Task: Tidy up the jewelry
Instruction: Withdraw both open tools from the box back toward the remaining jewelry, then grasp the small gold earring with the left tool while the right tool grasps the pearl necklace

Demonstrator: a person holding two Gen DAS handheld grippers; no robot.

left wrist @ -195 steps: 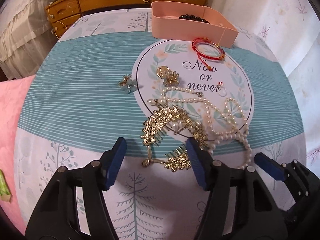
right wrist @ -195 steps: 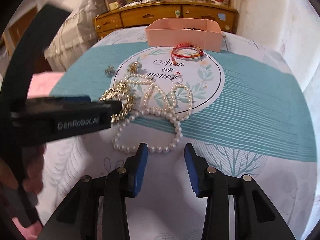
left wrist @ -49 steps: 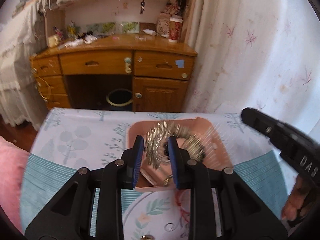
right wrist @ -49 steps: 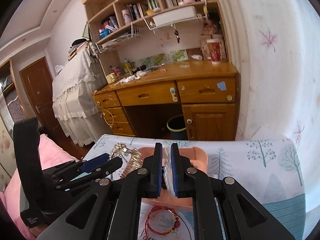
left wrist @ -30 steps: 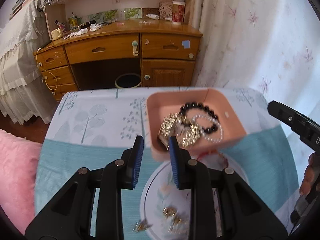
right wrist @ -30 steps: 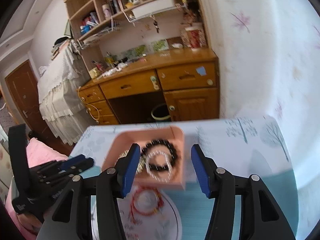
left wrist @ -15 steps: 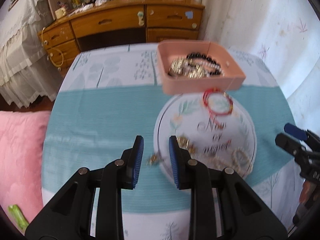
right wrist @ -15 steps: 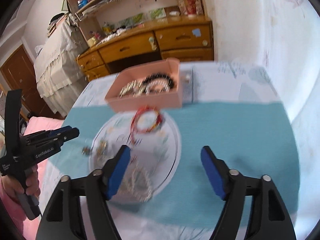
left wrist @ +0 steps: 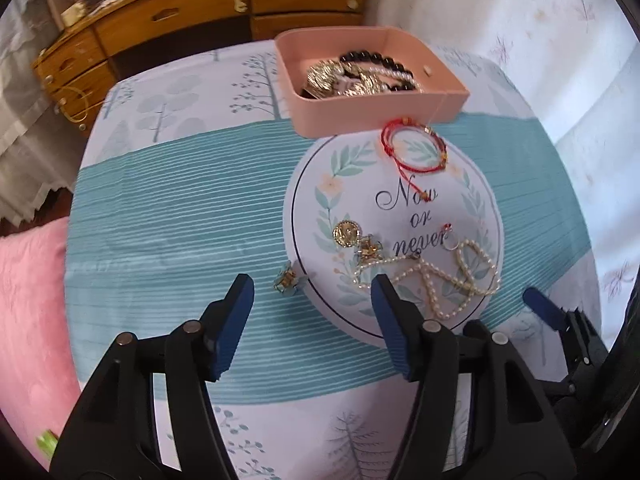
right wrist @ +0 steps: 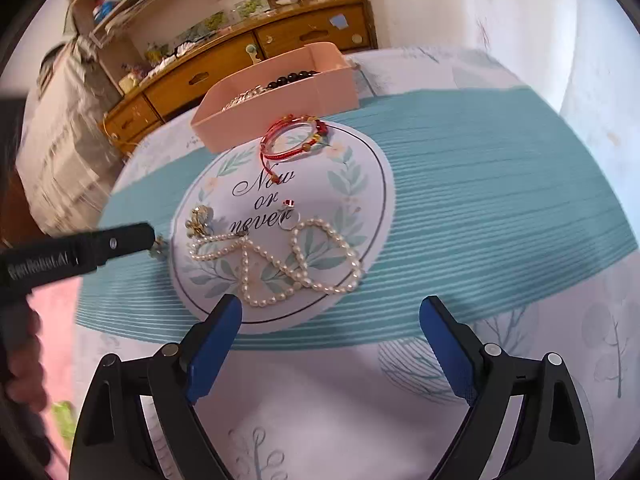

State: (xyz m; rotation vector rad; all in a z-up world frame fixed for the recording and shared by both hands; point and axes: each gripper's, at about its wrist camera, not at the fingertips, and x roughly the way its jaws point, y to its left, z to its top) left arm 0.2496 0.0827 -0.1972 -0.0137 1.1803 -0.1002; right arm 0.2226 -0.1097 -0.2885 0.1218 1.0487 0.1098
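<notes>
A pink tray (left wrist: 380, 114) at the table's far side holds the gold hair comb (left wrist: 328, 78), a black bead bracelet (left wrist: 372, 58) and a white bead strand. On the round "Now or never" print lie a red cord bracelet (left wrist: 414, 150), a gold round piece (left wrist: 347, 233), a small gold clip (left wrist: 368, 248), a ring (left wrist: 450, 236) and a long pearl necklace (left wrist: 440, 276). A small flower earring (left wrist: 286, 279) lies left of the print. My left gripper (left wrist: 312, 300) is open and empty, just short of the earring. My right gripper (right wrist: 332, 320) is open and empty, just short of the pearl necklace (right wrist: 288, 264).
The tablecloth (left wrist: 180, 208) has a teal striped band. A pink cushion (left wrist: 28, 300) lies off the left edge. A wooden desk with drawers (left wrist: 180, 12) stands behind the table. A white curtain hangs at the right.
Both grippers have pulled back from the pink tray toward the near side of the table and lowered. The left gripper, which had let go of the gold comb, has opened wider.
</notes>
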